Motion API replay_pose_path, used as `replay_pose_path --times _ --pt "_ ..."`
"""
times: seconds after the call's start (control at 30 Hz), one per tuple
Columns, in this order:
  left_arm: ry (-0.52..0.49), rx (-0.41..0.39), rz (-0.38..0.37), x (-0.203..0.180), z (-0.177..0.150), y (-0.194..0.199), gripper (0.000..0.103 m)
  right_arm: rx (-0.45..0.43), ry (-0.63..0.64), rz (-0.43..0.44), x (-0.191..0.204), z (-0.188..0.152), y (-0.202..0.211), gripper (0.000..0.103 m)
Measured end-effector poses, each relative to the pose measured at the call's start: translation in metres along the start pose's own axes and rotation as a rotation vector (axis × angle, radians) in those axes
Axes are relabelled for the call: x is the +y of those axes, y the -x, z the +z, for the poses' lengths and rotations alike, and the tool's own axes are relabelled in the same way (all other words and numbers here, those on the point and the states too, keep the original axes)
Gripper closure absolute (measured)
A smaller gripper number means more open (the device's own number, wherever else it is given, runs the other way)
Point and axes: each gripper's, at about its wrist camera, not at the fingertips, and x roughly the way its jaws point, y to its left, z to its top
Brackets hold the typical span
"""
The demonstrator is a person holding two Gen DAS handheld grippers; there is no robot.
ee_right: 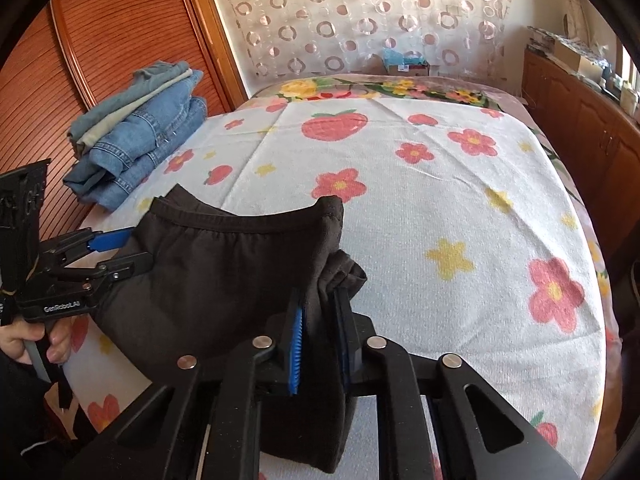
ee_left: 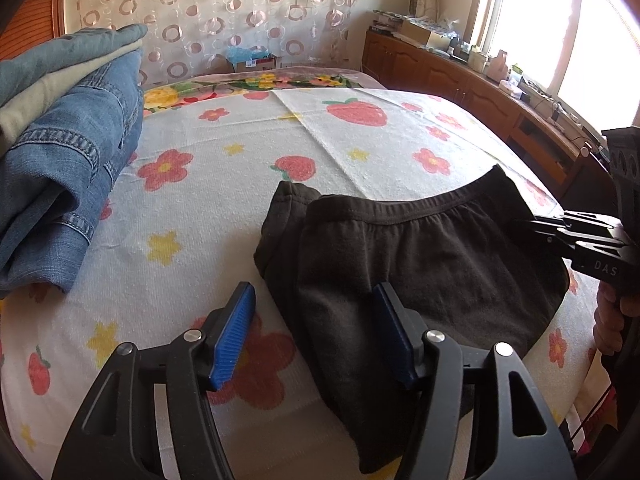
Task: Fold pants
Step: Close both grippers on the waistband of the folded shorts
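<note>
On the bed [ee_right: 460, 208], spread with a white towel printed with strawberries and flowers, lies one pair of dark brown pants [ee_left: 420, 264], folded into a short bundle with the elastic waistband facing away toward the curtain. The bundle sits near the front edge of the bed.

Two grippers are in view. The left gripper [ee_left: 316, 332] has its two blue-padded fingers [ee_left: 234, 340] spread wide; one finger is over the towel just beside the bundle's left edge, the other over the dark cloth, and nothing is caught between them. The right gripper [ee_right: 318, 344] has its fingers drawn narrow, pinching a bunched fold of the pants at the bundle's right end, where the cloth is lifted a little off the bed.

At the far left corner of the bed stands one stack of folded clothes [ee_right: 140, 136]: blue denim at the bottom, a pale layer and a lighter blue piece on top. Behind it is one wooden louvred door [ee_right: 120, 40].
</note>
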Motion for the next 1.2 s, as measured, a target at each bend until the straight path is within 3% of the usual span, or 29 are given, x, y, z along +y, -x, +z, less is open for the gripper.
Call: replay_pose_path --times 0.23,0.4,0.5,0.6,0.97,1.17,1.2 --pt "-0.018 0.010 -0.008 -0.004 0.001 -0.002 0.033 -0.069 0.000 -0.002 0.007 -0.012 0.013 0.095" --pt "0.049 0.007 -0.036 0.009 0.009 0.004 0.033 -0.078 -0.003 -0.017 0.010 -0.017 0.013 0.095" --pt "0.081 -0.030 -0.052 0.017 0.015 0.012 0.046 -0.080 -0.010 -0.018 0.008 -0.018 0.012 0.095" --pt "0.096 -0.025 -0.070 0.020 0.021 0.012 0.051 -0.083 -0.016 -0.020 0.007 -0.018 0.012 0.095" --pt "0.089 0.030 -0.033 0.020 0.024 -0.014 0.054 -0.081 -0.016 -0.026 0.005 -0.016 0.009 0.095" --pt "0.070 0.015 -0.049 0.017 0.022 -0.013 0.066 -0.075 -0.015 -0.026 0.005 -0.015 0.007 0.095" --pt "0.068 0.014 -0.051 0.016 0.022 -0.013 0.072 -0.074 -0.015 -0.027 0.004 -0.015 0.006 0.095"
